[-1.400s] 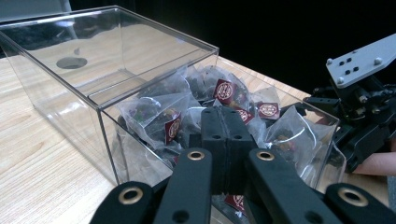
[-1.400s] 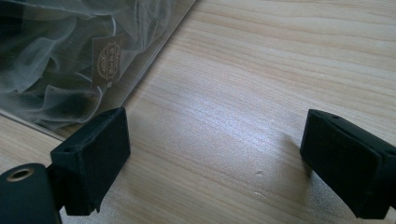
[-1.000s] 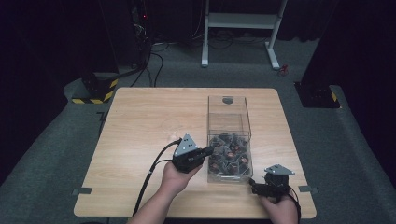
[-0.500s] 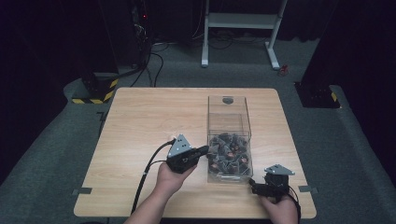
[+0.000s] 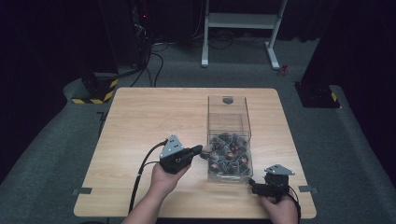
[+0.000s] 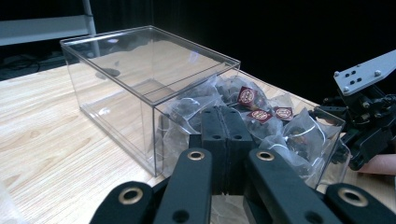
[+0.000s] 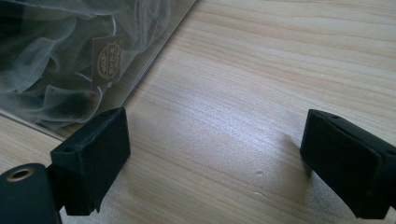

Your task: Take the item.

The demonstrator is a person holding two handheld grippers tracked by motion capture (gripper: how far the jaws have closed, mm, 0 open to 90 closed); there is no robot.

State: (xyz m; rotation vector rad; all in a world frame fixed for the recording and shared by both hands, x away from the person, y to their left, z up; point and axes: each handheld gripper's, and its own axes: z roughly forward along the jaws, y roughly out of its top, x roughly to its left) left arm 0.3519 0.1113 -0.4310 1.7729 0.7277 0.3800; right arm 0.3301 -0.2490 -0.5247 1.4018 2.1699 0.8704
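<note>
Your left gripper [image 6: 225, 140], jaws pressed together, meets the clear box [image 5: 229, 140] running lengthwise away from you; your right gripper [image 7: 215, 158] is spread.

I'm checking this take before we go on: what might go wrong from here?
The left gripper, jaws shut and empty, sits at the clear box's near wall; pushing on could shove the box. The tea bags lie heaped and tangled, so several may lift together. The right gripper rests open beside the box, not steadying it.
</note>
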